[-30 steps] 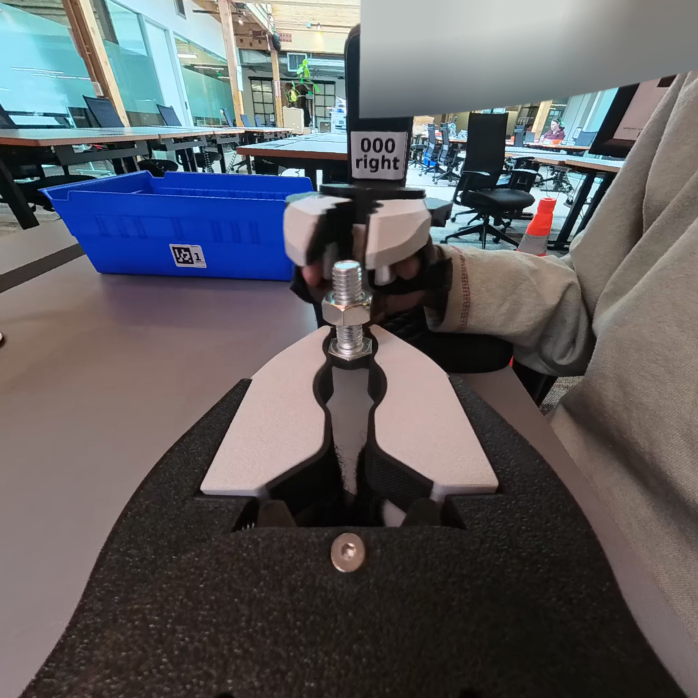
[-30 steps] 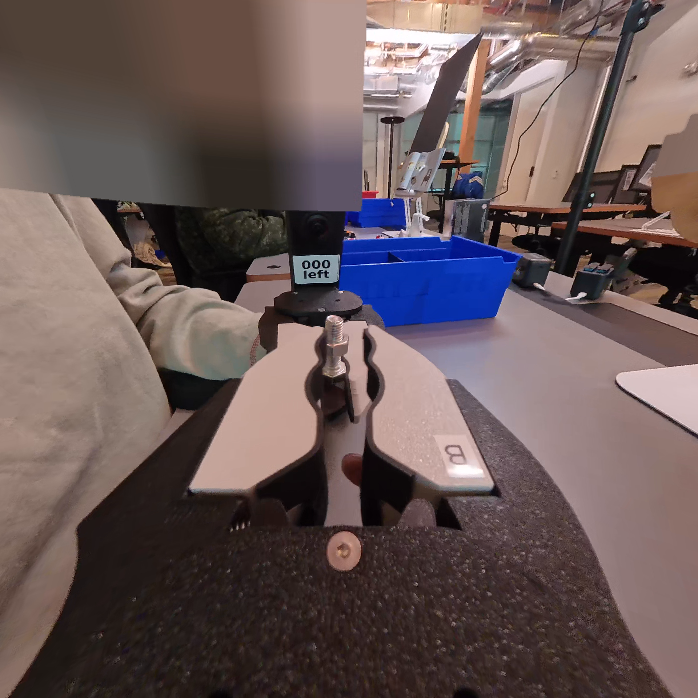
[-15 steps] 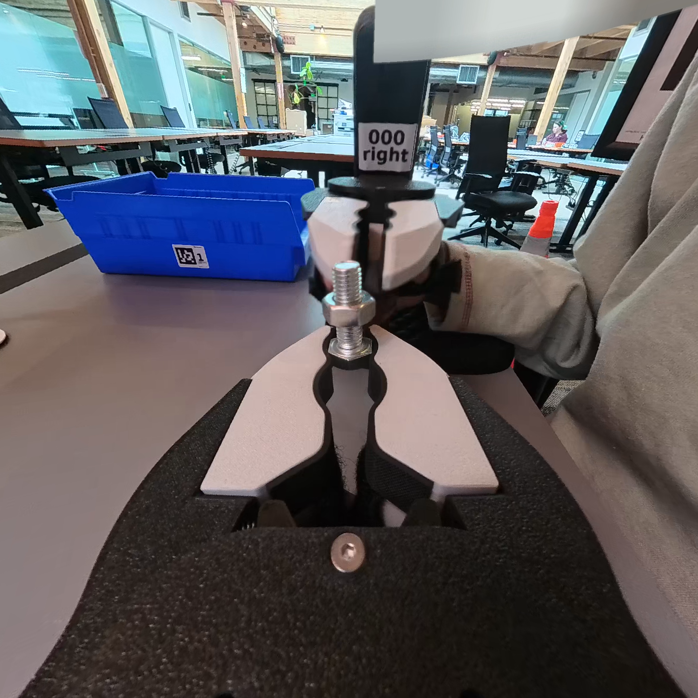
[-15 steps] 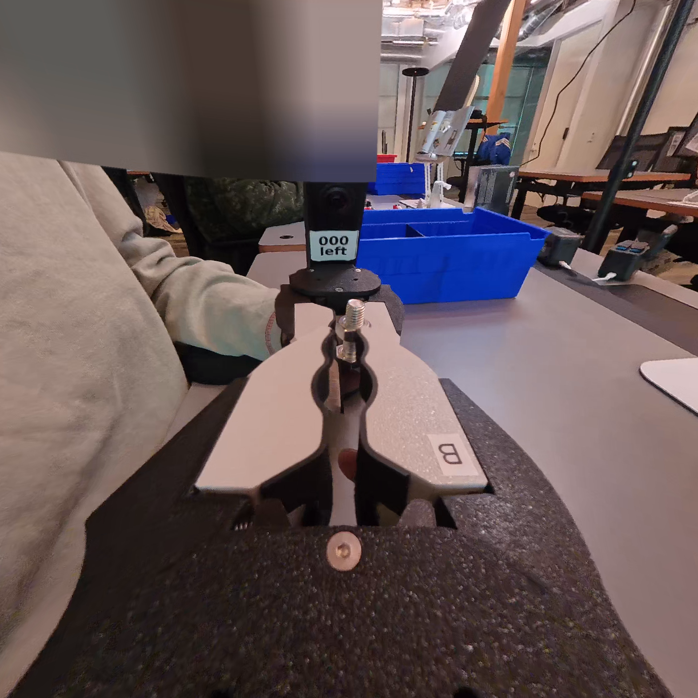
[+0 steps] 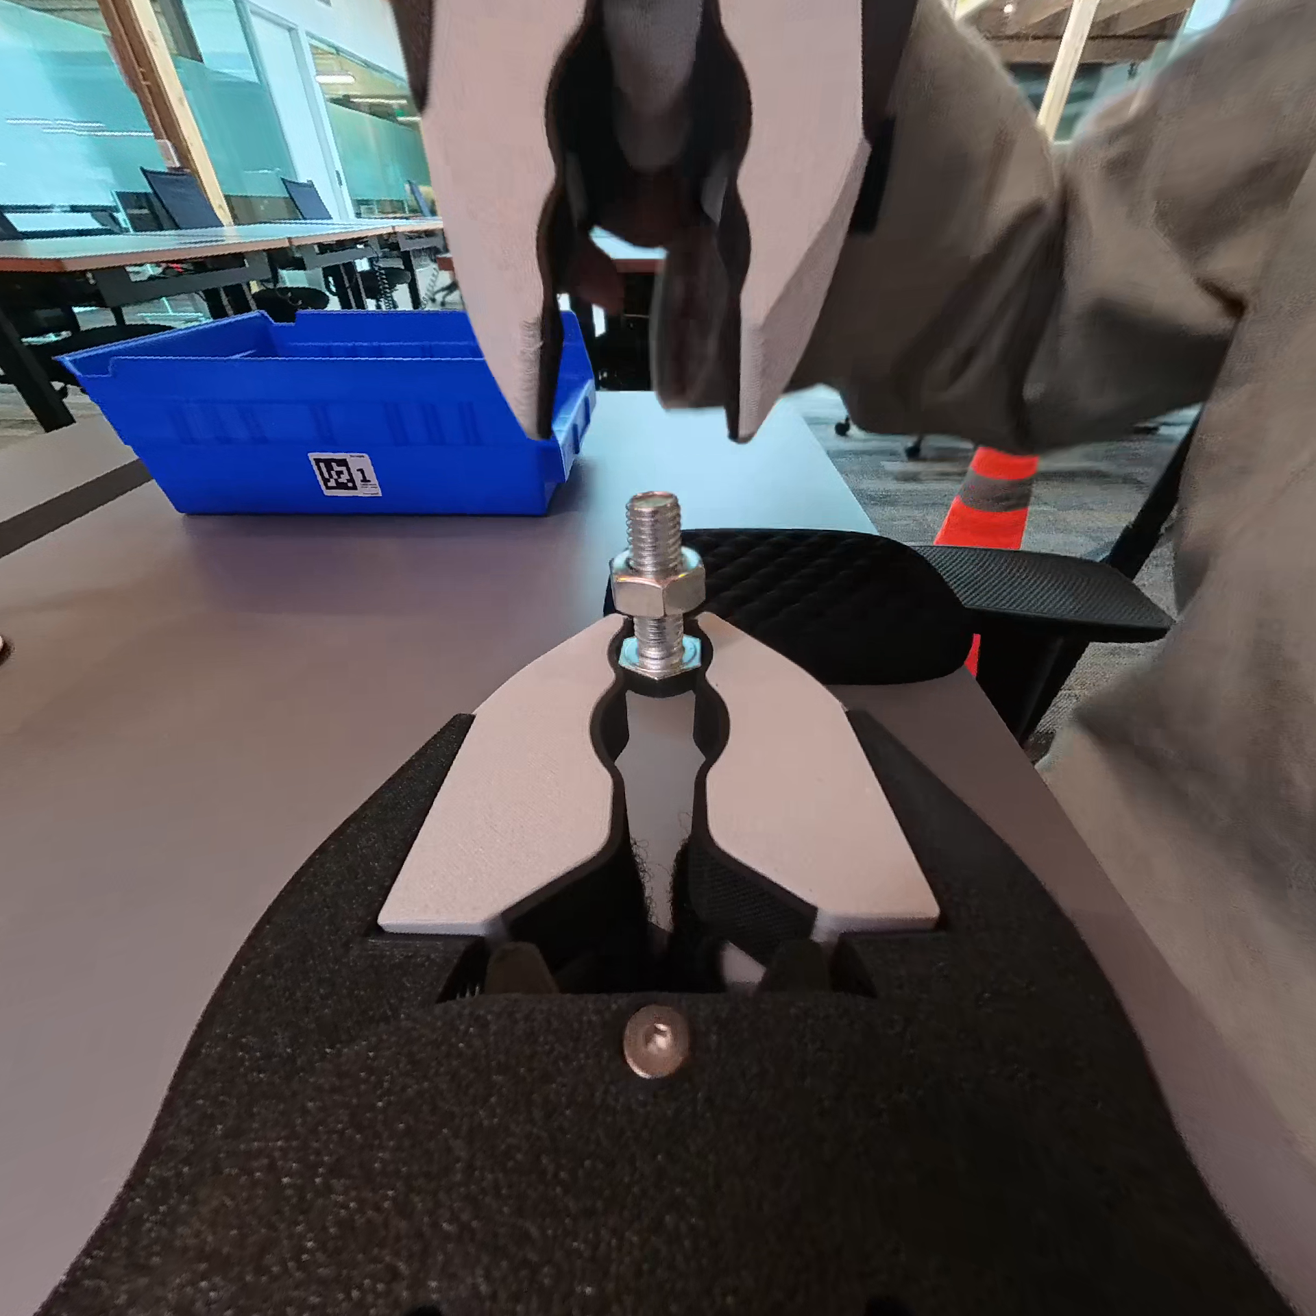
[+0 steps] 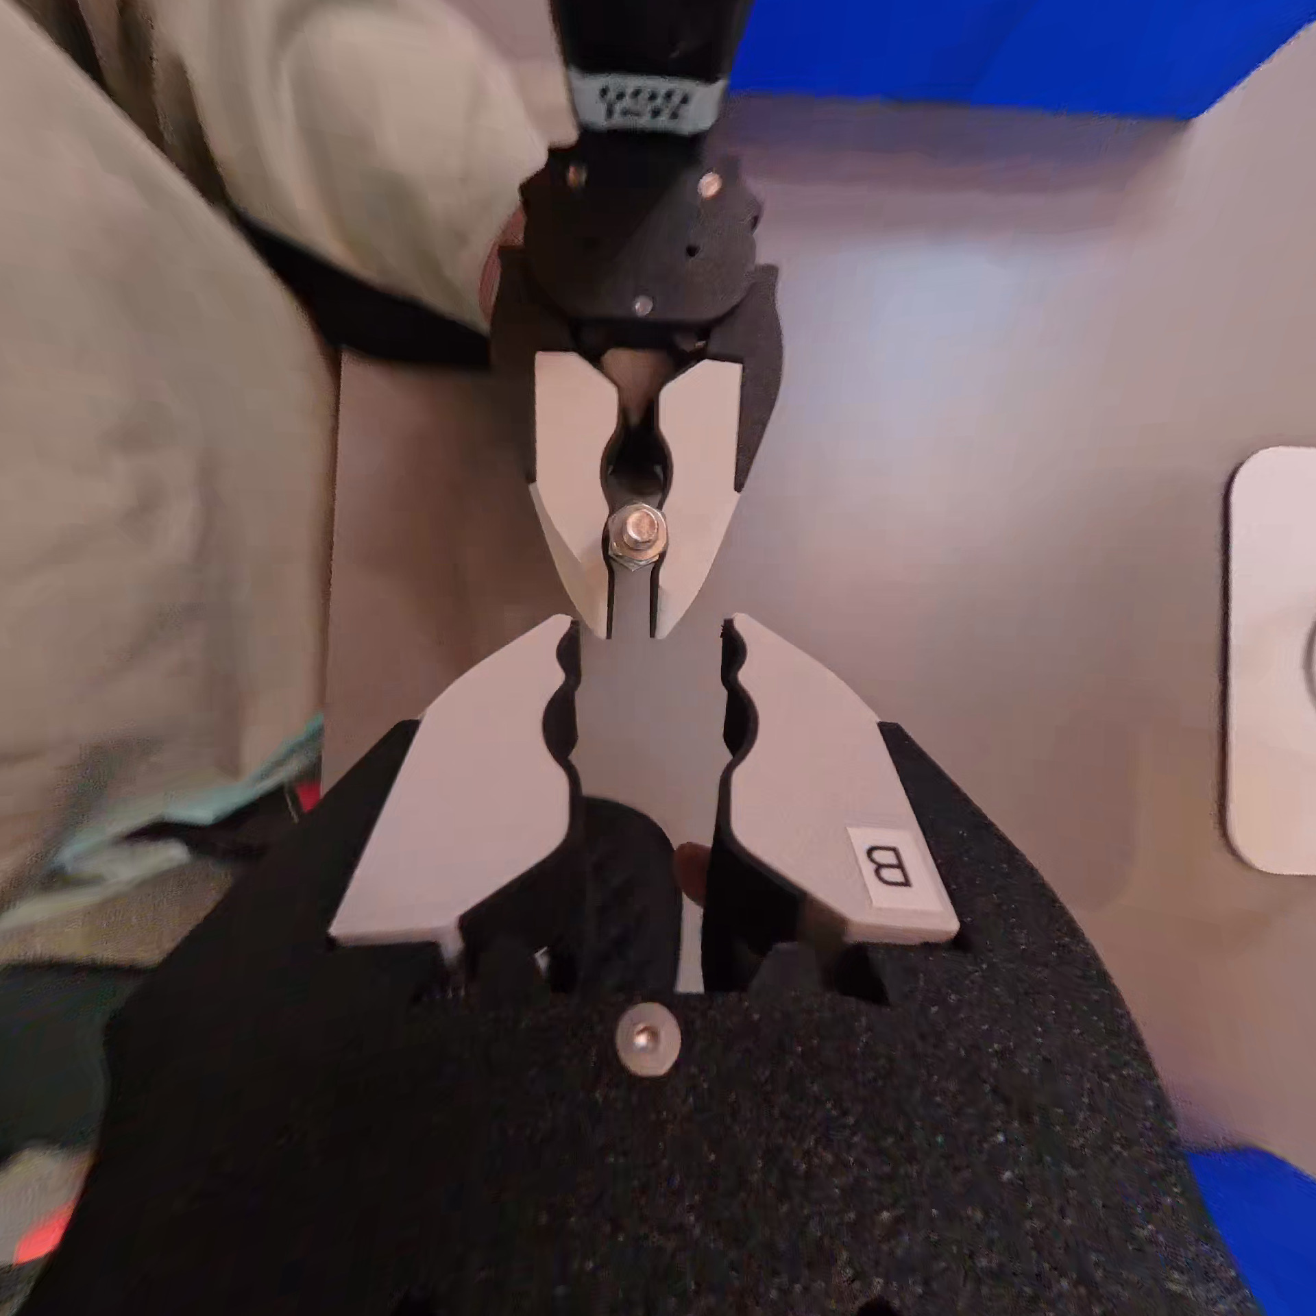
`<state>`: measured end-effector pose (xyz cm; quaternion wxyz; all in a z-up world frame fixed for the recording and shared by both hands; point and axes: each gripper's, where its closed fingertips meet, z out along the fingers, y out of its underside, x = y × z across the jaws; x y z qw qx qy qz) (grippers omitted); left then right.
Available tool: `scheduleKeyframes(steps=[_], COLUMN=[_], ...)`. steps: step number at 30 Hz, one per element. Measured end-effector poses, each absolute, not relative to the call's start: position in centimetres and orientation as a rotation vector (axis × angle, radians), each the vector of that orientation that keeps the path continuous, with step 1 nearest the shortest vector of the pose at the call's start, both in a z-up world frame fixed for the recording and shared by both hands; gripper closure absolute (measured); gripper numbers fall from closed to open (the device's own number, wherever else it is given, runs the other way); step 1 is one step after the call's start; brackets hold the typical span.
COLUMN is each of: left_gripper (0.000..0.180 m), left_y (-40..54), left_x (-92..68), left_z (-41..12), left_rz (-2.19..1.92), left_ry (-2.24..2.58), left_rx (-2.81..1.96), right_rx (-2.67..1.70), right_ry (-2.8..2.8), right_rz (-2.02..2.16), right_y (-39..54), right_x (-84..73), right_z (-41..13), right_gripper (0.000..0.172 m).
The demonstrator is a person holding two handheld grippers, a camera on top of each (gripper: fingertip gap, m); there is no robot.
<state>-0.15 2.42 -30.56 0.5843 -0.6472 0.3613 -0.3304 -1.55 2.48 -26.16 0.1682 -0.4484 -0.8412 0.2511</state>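
My left gripper [image 5: 659, 644] is clamped on the hex head of a silver threaded steel bolt [image 5: 654, 570], pads pressed on both sides of it. The bolt stands upright, shank pointing up, over the grey tabletop [image 5: 249, 641]. A silver hex nut [image 5: 656, 587] sits partway down the thread, with bare thread above and below it.

My right gripper [image 6: 651, 627] is spread wide with nothing between its pads. It hangs above the bolt, fingers pointing down, apart from the nut. In the left wrist view its fingertips [image 5: 530, 399] flank the bolt's axis from above, and the picture is blurred there.

The way I'd work it from here:
- Keep the left clamp firm and level; if the bolt tips, the nut faces go off-square to the pads.
- Centre the right gripper on the bolt's axis, looking straight down as now.
- Put the pads on two opposite flats, not on corners, or the pads may slip round the hex.
- Stay clear of the left fingertips just below the nut.

A blue plastic bin [image 5: 342, 420] with a square marker sticker sits well behind, and a white pad [image 6: 1275, 662] lies off to the side.
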Motion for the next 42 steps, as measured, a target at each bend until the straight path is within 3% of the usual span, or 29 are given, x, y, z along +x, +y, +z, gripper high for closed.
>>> scheduleKeyframes(steps=[12,30,37,42], left_gripper=[0.167,0.166,0.089,0.07], left_y=[2.3,2.3,3.6,4.3], left_x=[0.0,-0.1,-0.6,-1.2], left_z=[-30.7,-30.4,-30.6,-30.5], left_rz=[-0.755,-0.763,-0.725,-0.693], left_ry=[0.858,0.846,0.758,0.691], left_rx=[-1.508,-1.493,-1.546,-1.563], right_rx=[-1.044,-1.0,-1.077,-1.272], right_ry=[-2.781,-2.81,-2.748,-2.642], right_rz=[0.409,0.459,0.406,0.301], right_y=[0.9,0.5,3.1,8.5], right_x=[-3.5,-3.9,-3.2,-1.0], right_z=[-26.4,-26.8,-25.6,-23.5], right_gripper=[0.153,0.162,0.162,0.162])
